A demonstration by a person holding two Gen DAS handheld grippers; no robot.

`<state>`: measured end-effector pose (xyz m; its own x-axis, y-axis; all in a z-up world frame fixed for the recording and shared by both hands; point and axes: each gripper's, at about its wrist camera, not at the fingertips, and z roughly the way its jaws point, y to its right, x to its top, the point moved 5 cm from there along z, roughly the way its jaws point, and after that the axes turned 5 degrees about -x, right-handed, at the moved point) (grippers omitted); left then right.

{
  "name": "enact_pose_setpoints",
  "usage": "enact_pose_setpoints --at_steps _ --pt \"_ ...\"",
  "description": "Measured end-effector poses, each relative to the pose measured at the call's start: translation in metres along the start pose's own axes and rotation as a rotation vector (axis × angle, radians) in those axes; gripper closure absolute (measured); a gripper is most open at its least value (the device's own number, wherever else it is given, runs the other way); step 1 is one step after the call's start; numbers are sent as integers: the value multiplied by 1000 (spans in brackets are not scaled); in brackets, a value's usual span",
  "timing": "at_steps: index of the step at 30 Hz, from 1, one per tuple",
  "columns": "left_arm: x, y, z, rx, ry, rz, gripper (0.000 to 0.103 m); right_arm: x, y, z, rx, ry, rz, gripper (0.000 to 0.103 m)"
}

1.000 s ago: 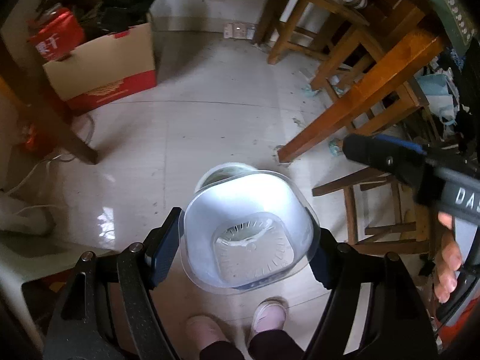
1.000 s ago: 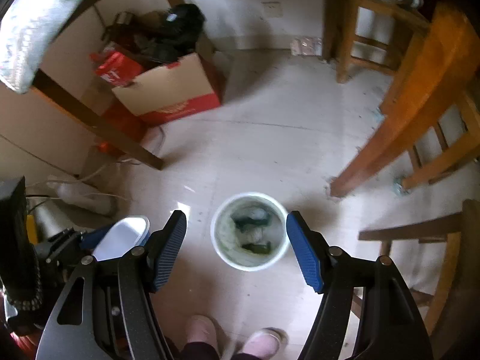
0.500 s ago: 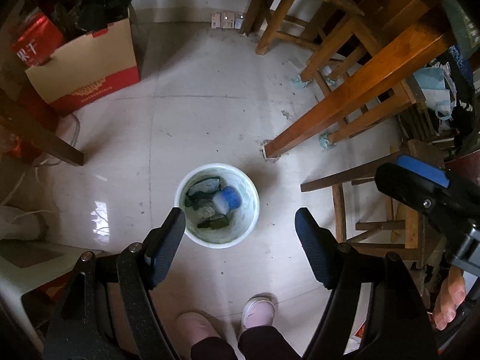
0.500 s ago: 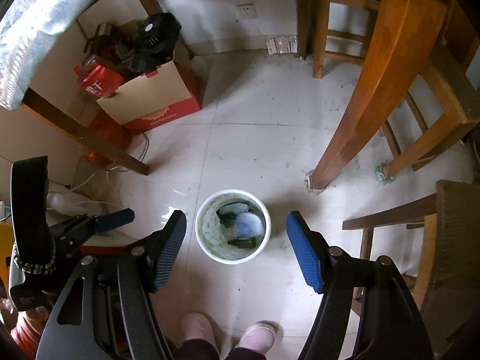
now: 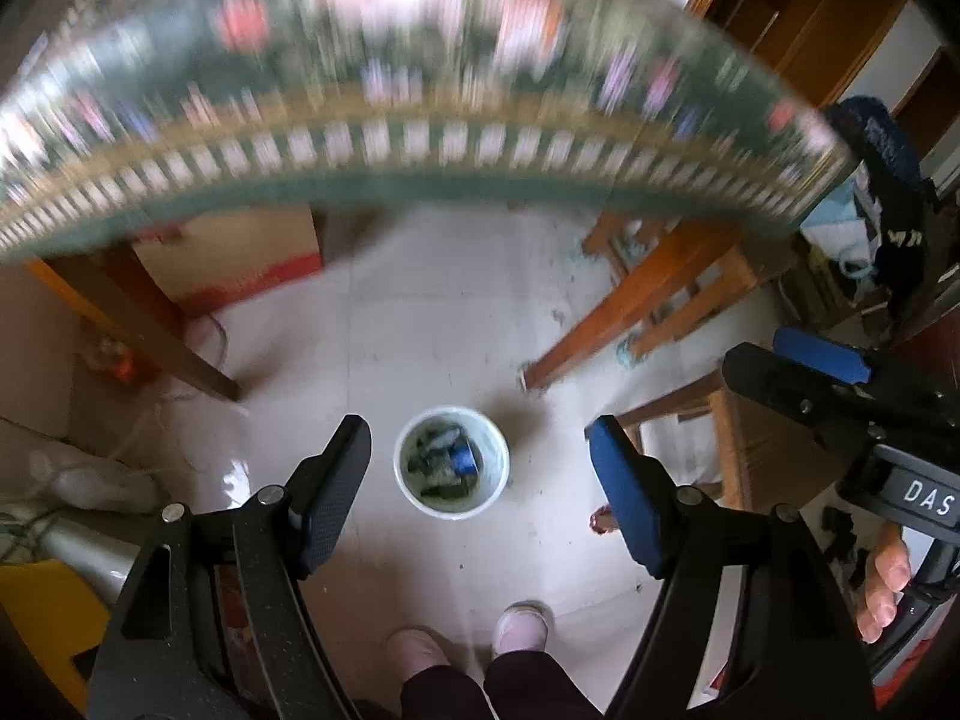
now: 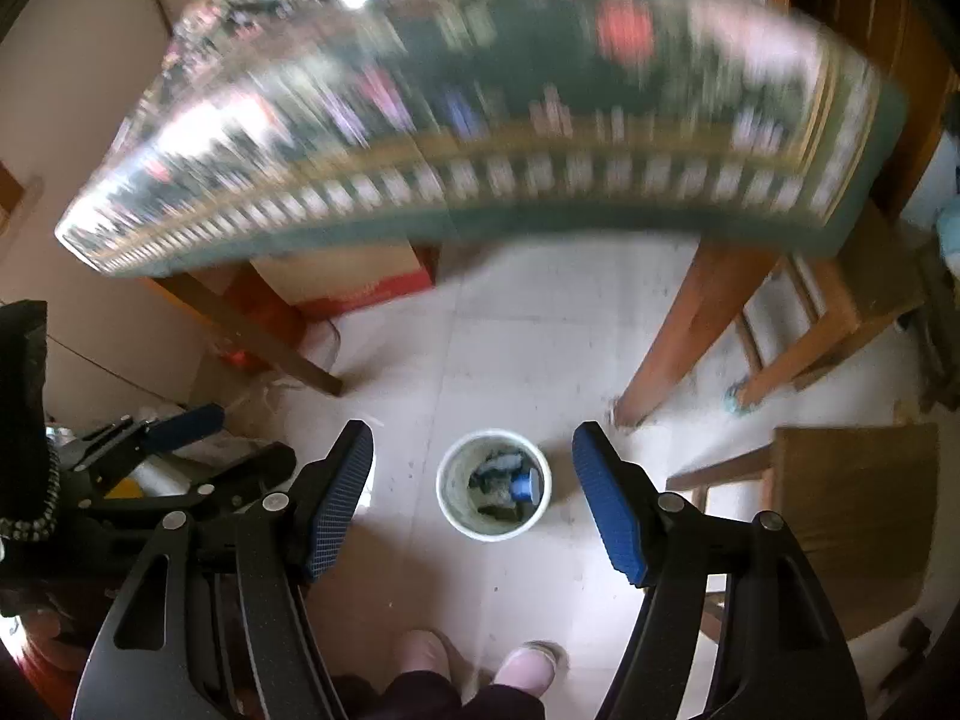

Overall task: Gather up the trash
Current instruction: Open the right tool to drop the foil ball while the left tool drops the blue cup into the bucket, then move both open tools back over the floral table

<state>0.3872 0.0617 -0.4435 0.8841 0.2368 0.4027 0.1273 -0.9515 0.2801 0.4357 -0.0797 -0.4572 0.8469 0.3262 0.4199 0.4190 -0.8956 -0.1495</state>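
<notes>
A white trash bin (image 5: 451, 461) stands on the tiled floor below both grippers; it also shows in the right wrist view (image 6: 493, 485). It holds dark trash and a clear cup with a blue end (image 5: 462, 459), also seen in the right wrist view (image 6: 525, 485). My left gripper (image 5: 480, 492) is open and empty, high above the bin. My right gripper (image 6: 473, 495) is open and empty, also high above it. The right gripper appears at the right edge of the left wrist view (image 5: 798, 372).
A table with a patterned green cloth (image 5: 420, 120) fills the top of both views, blurred. Wooden table legs (image 6: 690, 330) and a chair (image 6: 852, 492) stand right of the bin. A cardboard box (image 5: 240, 258) sits under the table. The person's feet (image 5: 468, 642) are below.
The left gripper held a clear plastic cup one second ago, then opened and the cup fell into the bin. Both grippers have since risen, bringing the tabletop into view.
</notes>
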Motion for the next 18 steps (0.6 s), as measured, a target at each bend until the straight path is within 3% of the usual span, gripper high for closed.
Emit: enact_pose_setpoints --at_steps 10,18 --pt "47 32 -165 6 204 31 29 44 -37 -139 -23 162 -68 37" --pt "60 57 -287 13 359 93 29 62 -62 -256 4 317 -6 37"
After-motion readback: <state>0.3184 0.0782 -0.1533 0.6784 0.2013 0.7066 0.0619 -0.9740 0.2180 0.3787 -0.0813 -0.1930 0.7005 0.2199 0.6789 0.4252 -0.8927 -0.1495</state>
